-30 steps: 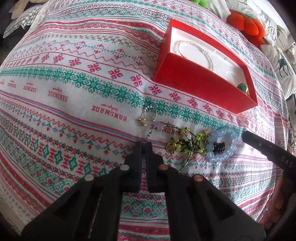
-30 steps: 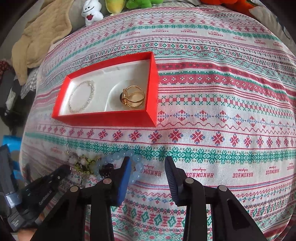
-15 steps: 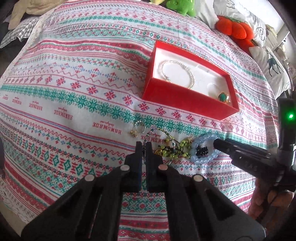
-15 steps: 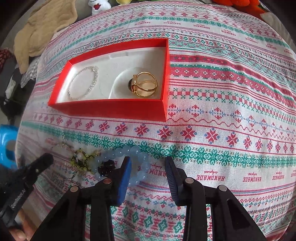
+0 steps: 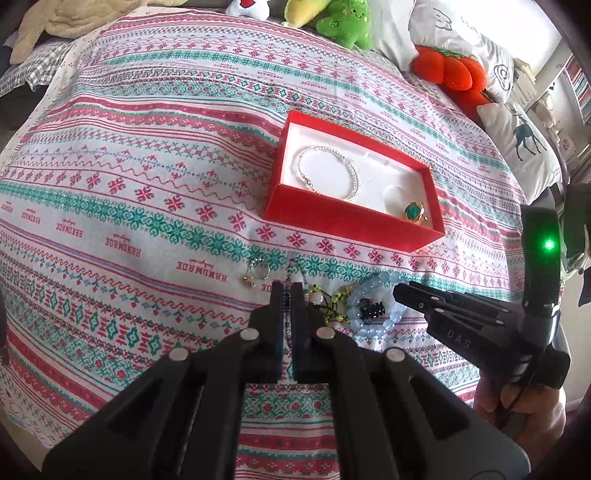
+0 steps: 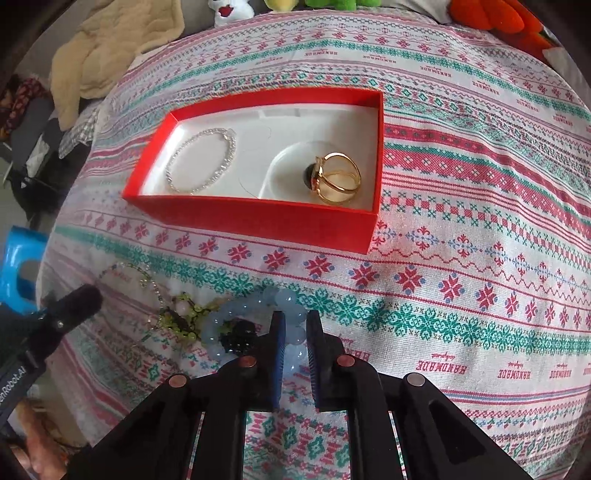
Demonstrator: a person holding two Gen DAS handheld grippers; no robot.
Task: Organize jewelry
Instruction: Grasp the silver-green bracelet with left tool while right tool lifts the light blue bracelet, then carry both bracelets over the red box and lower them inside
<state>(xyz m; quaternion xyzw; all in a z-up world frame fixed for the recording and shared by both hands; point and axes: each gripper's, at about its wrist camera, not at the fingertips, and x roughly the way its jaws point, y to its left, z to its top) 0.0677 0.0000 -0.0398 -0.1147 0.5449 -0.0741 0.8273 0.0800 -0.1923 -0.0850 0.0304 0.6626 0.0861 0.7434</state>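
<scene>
A red box (image 5: 351, 221) (image 6: 258, 218) with a white lining holds a silver bracelet (image 5: 328, 173) (image 6: 201, 158) and a gold ring with a green stone (image 5: 415, 212) (image 6: 336, 177). In front of it on the cloth lie a pale blue bead bracelet (image 5: 373, 302) (image 6: 255, 317), a green beaded piece (image 5: 328, 299) (image 6: 184, 314) and small earrings (image 5: 256, 273). My left gripper (image 5: 287, 291) is shut on a thin beaded chain (image 5: 293, 269). My right gripper (image 6: 295, 325) (image 5: 402, 291) has closed on the blue bead bracelet's right side.
A patterned red, green and white cloth (image 5: 129, 184) covers the surface. Plush toys (image 5: 343, 22) and pillows (image 5: 517, 140) lie at the far edge. A beige blanket (image 6: 110, 48) lies at the far left in the right wrist view.
My right gripper's jaws have narrowed from wide open onto the blue bead bracelet. Both grippers have drawn back a little from the box. The left gripper stays shut.
</scene>
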